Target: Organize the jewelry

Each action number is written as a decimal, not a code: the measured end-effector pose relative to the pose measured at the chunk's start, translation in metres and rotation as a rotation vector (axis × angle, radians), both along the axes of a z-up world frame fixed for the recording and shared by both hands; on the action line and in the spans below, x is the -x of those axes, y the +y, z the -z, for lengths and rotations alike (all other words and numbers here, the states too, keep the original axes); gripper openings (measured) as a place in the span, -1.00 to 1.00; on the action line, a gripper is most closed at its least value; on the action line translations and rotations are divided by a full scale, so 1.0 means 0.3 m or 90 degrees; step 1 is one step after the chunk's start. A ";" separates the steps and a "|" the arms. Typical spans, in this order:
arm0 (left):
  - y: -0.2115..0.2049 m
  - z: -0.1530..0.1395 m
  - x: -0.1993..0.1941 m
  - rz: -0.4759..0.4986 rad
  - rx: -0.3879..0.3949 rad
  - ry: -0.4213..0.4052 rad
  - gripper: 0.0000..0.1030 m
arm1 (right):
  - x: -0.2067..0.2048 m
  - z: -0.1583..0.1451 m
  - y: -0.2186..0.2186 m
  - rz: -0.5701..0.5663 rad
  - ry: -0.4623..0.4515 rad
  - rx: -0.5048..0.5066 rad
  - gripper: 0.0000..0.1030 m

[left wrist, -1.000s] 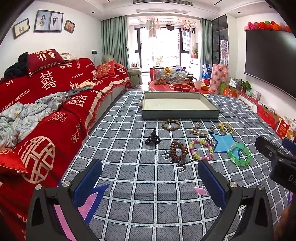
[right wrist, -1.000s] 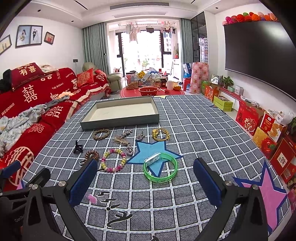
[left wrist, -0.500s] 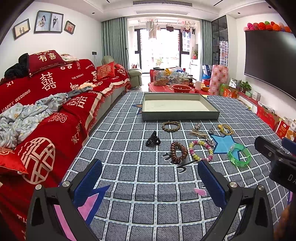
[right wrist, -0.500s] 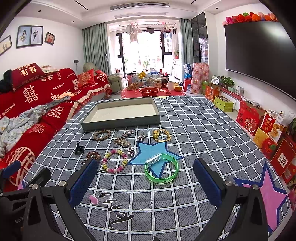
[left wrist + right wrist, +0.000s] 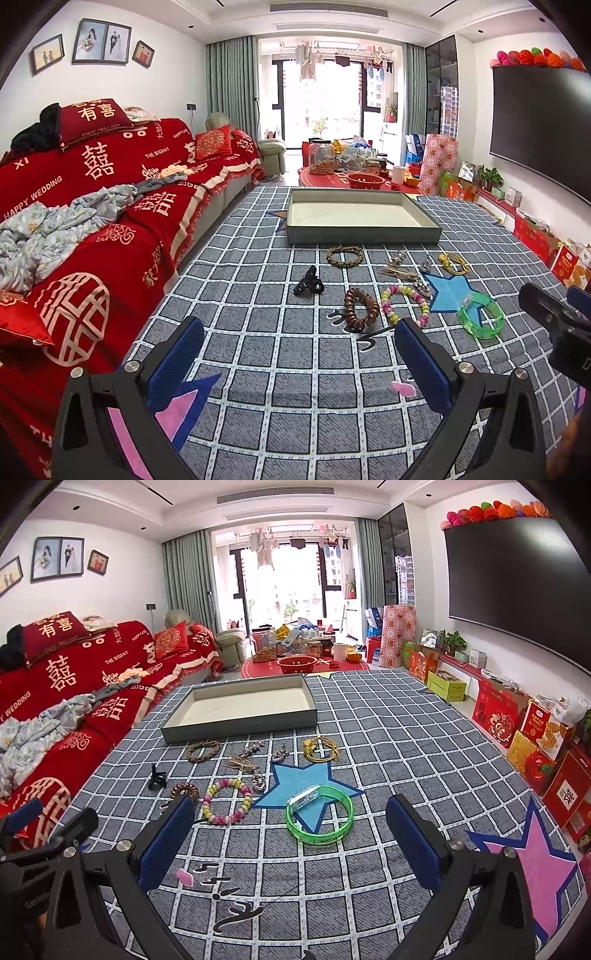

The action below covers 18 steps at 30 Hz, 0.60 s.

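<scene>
Looking forward from the left wrist camera, the left gripper [image 5: 295, 354] hovered above a grey checked play mat [image 5: 295, 387], its two blue-padded fingers [image 5: 173, 362] spread wide and holding nothing. Beyond it the jewelry lay scattered on the mat: a black claw hair clip [image 5: 308, 285], a brown coiled hair tie [image 5: 360, 309], a pastel beaded bracelet [image 5: 405, 305] just beside it, a translucent green bangle [image 5: 480, 319] farther right, a braided tan bracelet [image 5: 344, 255], a cluster of small silver pieces [image 5: 400, 267] and a yellow cord loop [image 5: 453, 263]. Behind them sat a shallow grey rectangular tray [image 5: 364, 234] with a pale lining, with nothing visible in it. A red wedding-print sofa [image 5: 92, 229] ran along the left, and part of the other tool showed at the right edge. From the right wrist camera, the right gripper [image 5: 291, 842] also hovered with fingers [image 5: 415, 840] spread apart and nothing between them. The green bangle [image 5: 319, 819] lay just ahead, partly over a blue star printed on the mat [image 5: 369, 867], with the beaded bracelet [image 5: 227, 801] to its left, the coiled tie [image 5: 184, 788] partly hidden behind the left finger, the claw clip [image 5: 157, 777], tan bracelet [image 5: 203, 750], silver pieces [image 5: 255, 760] and yellow loop [image 5: 320, 747] farther on, and the tray [image 5: 240, 723] beyond all of them.
</scene>
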<state>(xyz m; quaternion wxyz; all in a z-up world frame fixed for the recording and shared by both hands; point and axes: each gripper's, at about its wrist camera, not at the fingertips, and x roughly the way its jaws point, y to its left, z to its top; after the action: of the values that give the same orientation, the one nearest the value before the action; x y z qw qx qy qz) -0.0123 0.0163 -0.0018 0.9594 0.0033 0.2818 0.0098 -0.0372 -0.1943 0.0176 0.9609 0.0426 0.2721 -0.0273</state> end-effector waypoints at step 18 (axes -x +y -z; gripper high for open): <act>0.007 0.011 -0.011 -0.009 0.010 -0.014 1.00 | -0.003 0.040 0.015 -0.021 -0.013 0.014 1.00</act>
<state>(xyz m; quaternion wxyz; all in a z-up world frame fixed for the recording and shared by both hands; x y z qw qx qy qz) -0.0090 0.0184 -0.0051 0.9623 -0.0064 0.2714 0.0140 -0.0363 -0.1899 0.0056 0.9643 0.0278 0.2629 -0.0139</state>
